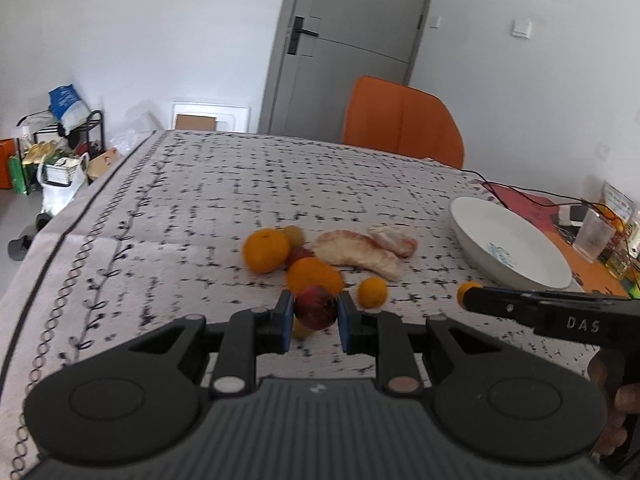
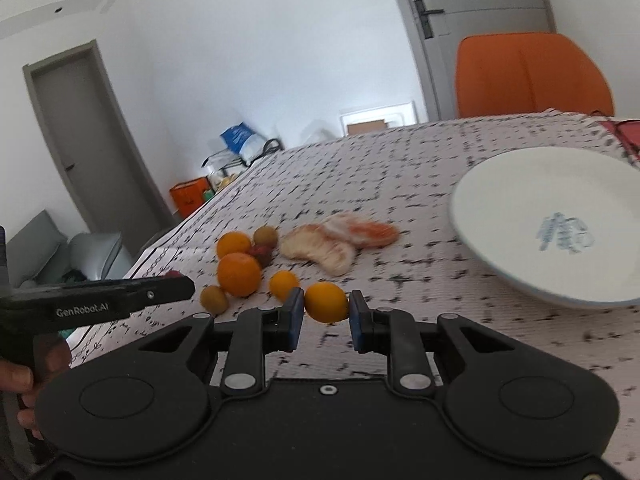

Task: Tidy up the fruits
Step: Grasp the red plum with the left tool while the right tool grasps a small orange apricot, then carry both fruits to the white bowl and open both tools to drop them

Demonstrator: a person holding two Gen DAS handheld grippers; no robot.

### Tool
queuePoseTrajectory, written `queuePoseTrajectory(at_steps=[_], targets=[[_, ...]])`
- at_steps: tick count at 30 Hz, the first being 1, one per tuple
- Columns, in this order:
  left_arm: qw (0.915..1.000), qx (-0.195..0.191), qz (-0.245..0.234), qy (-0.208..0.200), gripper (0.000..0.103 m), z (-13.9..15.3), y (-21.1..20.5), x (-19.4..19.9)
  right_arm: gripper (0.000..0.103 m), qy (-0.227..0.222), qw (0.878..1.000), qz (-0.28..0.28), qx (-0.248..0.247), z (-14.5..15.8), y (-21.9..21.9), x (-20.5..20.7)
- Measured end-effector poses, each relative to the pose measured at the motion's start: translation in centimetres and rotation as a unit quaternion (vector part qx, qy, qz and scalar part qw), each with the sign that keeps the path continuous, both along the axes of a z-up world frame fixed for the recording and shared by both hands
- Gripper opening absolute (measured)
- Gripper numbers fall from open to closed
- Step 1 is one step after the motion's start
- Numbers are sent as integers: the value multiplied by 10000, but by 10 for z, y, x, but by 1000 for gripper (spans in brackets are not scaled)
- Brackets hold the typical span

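While plate [image 2: 520, 216] near table's right edge holds nothing: left gripper [image 1: 314, 314] clamped on red fruit [image 1: 316, 306]; right gripper [image 2: 326, 312] clamped on small orange [image 2: 326, 302]; remaining oranges [image 2: 239, 274], peeled segments [image 2: 320, 250] loose mid-table, none sorted yet

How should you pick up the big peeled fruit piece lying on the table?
Grip the peeled piece across its narrow middle, coming down from above. It lies flat, long and curved, and looks soft, so squeeze gently. The plate beside it is empty.
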State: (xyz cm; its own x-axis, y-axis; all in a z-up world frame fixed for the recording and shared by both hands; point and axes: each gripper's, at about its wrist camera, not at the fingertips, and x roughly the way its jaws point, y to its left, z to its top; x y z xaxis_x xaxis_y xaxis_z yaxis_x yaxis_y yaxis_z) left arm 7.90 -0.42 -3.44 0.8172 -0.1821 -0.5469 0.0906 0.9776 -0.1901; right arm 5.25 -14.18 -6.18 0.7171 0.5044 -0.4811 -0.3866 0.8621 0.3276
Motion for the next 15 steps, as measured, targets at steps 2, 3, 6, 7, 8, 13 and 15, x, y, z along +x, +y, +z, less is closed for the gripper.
queuePoseTrajectory(at_steps=[2,3,6,7,8,13,15], targets=[[10000,8,-82,-20,21,1,-7,3,22,-40,9999,-102,0,2,-8,-3],[9999,14,-112,-32,21,2,-11,4,22,-62,9999,-141,-2,3,-12,-4],[9997,30,-219,-72,21,5,-21,7,22,-95,9996,-270,57,6,-25,-7],[9996,38,-254,-87,21,5,-25,9,22,-117,9994,-325,66,7,-30,-7],[9995,42,-285,-96,21,6,-28,10,22,-133,9992,-362,73,8,-34,-8],[9989,58,-433,-153,21,10,-44,19,22,-191,9982,-555,158,10,-54,-11],[9986,65,-486,-174,21,12,-51,23,22,-217,9977,-625,166,10,-60,-11]])
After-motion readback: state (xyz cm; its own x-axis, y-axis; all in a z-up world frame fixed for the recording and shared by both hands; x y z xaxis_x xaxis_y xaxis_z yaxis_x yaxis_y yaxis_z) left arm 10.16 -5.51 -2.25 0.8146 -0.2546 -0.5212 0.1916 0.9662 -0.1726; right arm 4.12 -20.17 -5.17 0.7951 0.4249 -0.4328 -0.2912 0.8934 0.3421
